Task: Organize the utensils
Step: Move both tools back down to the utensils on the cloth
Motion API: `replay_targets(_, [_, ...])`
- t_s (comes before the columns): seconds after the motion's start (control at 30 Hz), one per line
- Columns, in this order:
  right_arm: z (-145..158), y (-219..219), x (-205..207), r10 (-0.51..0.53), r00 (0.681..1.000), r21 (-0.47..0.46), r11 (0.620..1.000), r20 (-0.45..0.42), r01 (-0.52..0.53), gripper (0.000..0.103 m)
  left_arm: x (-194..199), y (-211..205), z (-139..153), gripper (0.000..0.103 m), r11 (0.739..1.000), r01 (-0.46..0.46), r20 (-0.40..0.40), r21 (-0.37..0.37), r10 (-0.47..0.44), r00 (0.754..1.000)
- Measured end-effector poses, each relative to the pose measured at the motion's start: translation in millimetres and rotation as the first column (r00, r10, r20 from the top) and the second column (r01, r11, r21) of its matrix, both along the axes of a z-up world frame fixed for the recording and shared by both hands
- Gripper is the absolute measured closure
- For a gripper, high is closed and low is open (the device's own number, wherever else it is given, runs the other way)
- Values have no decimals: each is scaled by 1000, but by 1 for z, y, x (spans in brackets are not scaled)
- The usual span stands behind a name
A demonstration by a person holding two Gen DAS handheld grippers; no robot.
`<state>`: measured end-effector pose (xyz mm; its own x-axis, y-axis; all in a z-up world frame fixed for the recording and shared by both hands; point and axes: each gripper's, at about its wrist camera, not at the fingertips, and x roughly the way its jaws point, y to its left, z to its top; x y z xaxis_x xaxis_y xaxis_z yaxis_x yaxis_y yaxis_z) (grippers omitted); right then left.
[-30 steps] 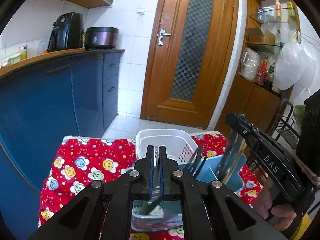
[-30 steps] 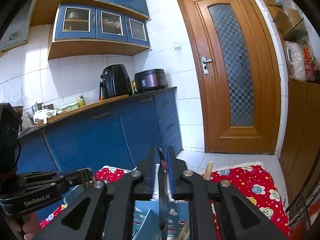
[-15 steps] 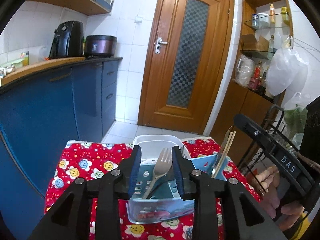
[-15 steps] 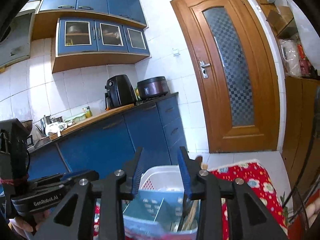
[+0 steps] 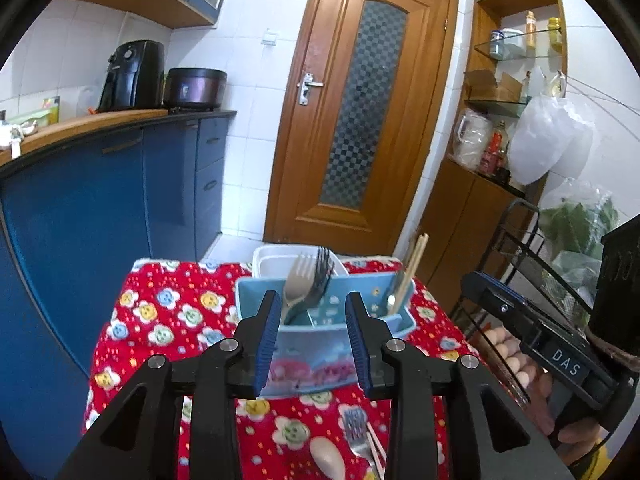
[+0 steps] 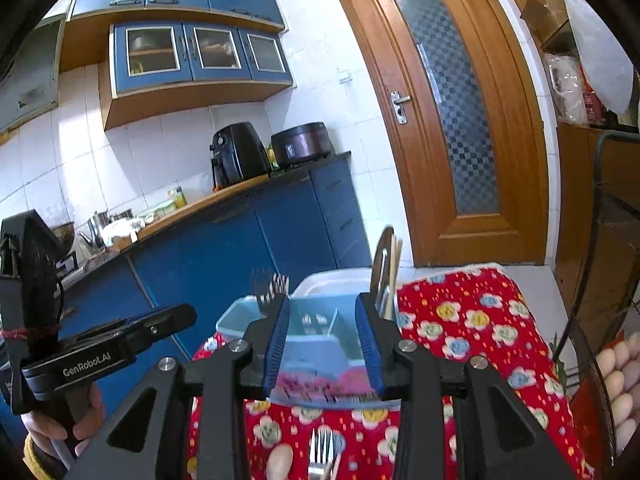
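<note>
Both claws, left [image 5: 312,340] and right [image 6: 323,340], went from clamped to wide, empty; fork [image 5: 298,280] and knife [image 6: 381,268] deposited in caddy [image 5: 320,320].

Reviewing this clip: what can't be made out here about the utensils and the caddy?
- Spoon and fork on the cloth: handles hidden behind the left gripper, left wrist view.
- Blue caddy: front blurred, right wrist view.
- Chopsticks: count unclear, too thin.
</note>
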<state>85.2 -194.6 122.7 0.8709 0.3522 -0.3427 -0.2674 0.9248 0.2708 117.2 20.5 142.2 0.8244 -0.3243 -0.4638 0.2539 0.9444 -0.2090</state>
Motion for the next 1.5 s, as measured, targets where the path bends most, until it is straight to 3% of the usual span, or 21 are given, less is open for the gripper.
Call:
replay_targets(0.47, [-38,-9,-26,-31,990,-44,999,-138,26,66,-24,-2,-38,69,1000,7,-123,1,-7,992])
replay_targets(1.0, [-81,-17,-33,-51,961,-60,998,-271,36,66,-25,-11,-97,69,1000,28,-305,13,-23,952])
replay_targets(1.5, [-103,-23,-27,-51,938,-55,998,-343,35,66,-15,-22,-133,69,999,34,-405,26,-20,914])
